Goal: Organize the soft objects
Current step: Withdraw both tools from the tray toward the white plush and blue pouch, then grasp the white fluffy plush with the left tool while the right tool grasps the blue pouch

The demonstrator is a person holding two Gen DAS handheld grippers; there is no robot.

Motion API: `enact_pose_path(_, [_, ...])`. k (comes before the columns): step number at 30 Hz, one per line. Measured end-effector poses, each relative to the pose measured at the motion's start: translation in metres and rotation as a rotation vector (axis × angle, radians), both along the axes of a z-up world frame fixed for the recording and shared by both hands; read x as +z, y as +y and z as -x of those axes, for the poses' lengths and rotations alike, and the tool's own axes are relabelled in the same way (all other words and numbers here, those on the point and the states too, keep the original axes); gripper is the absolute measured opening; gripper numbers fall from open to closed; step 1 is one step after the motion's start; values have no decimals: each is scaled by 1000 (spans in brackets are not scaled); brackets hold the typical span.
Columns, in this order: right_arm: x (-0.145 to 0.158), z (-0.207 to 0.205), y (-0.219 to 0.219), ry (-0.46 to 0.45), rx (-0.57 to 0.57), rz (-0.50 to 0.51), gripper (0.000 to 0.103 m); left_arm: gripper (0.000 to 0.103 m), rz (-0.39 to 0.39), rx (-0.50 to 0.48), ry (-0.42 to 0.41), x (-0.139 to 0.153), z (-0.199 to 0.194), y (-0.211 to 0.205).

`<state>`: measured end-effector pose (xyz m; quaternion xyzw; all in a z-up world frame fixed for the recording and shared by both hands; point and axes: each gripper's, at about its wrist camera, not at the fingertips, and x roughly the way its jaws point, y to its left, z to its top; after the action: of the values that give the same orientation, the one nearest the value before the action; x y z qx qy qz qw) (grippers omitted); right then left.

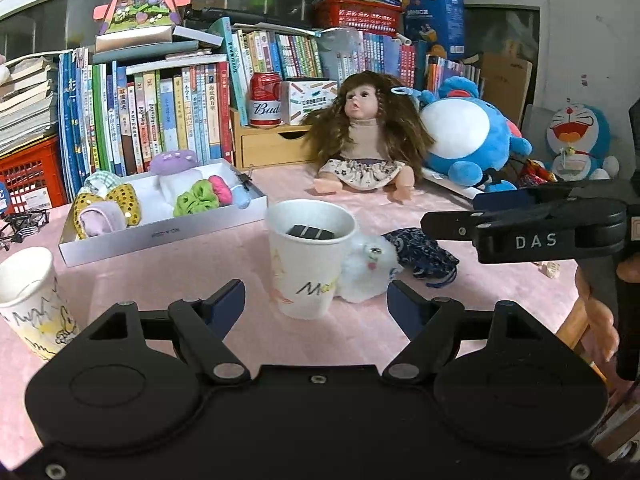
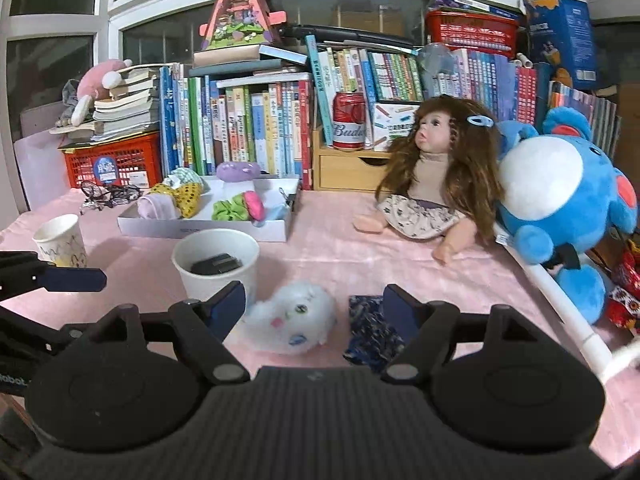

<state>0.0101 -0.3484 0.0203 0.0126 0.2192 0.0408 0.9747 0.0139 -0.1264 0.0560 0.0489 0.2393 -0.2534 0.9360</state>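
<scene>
On the pink cloth [image 2: 328,248], the fluffy white toy [image 2: 294,316], probably plush, is best straddled centrally by the empty, spread-jawed right gripper [image 2: 315,304].

Lighting: indoor, even, moderately bright; windows [image 2: 52,20] dark; shadows soft; sheen on pink tablecloth [image 2: 332,248]; strong fisheye bending at edges; corners vignetted black; slight softness at right margin.

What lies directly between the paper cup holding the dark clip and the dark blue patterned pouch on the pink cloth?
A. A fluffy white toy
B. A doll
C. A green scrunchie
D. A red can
A: the fluffy white toy lies on the pink cloth, with the cup on one side and the pouch on the other.
</scene>
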Motion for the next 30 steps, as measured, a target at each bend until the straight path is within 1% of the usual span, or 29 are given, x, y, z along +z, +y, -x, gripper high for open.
enact_pose_path(4, [-12, 7, -8, -20, -47, 7, 85, 71, 31, -14, -16, -8, 8, -9])
enact_pose_path(6, [-19, 8, -12, -14, -64, 19, 85, 65, 34, -22, -19, -12, 12, -15])
enact_pose_path(10, [-33, 10, -21, 3, -81, 28, 85, 62, 57, -26, -5, -20, 14, -28])
enact_pose_path(13, [-43, 16, -27, -7, -86, 12, 84, 60, 109, 2, -1, -26, 13, -34])
enact_pose_path(17, [-57, 23, -31, -29, -69, 8, 80, 54, 165, 47, 18, -39, 6, -47])
enact_pose_path(20, [-63, 23, -32, -20, -67, 29, 76, 49, 185, 90, 44, -48, -2, -55])
enact_pose_path(22, [-64, 20, -35, -8, -74, 24, 72, 48, 211, 128, 57, -53, -7, -58])
enact_pose_path(24, [-65, 16, -40, 1, -84, 9, 69, 48, 264, 169, 91, -57, -15, -59])
enact_pose_path(27, [-67, 12, -48, 15, -88, -8, 68, 48, 358, 239, 150, -64, -27, -60])
enact_pose_path(30, [-70, 9, -51, 24, -87, -7, 67, 48, 474, 315, 213, -73, -34, -59])
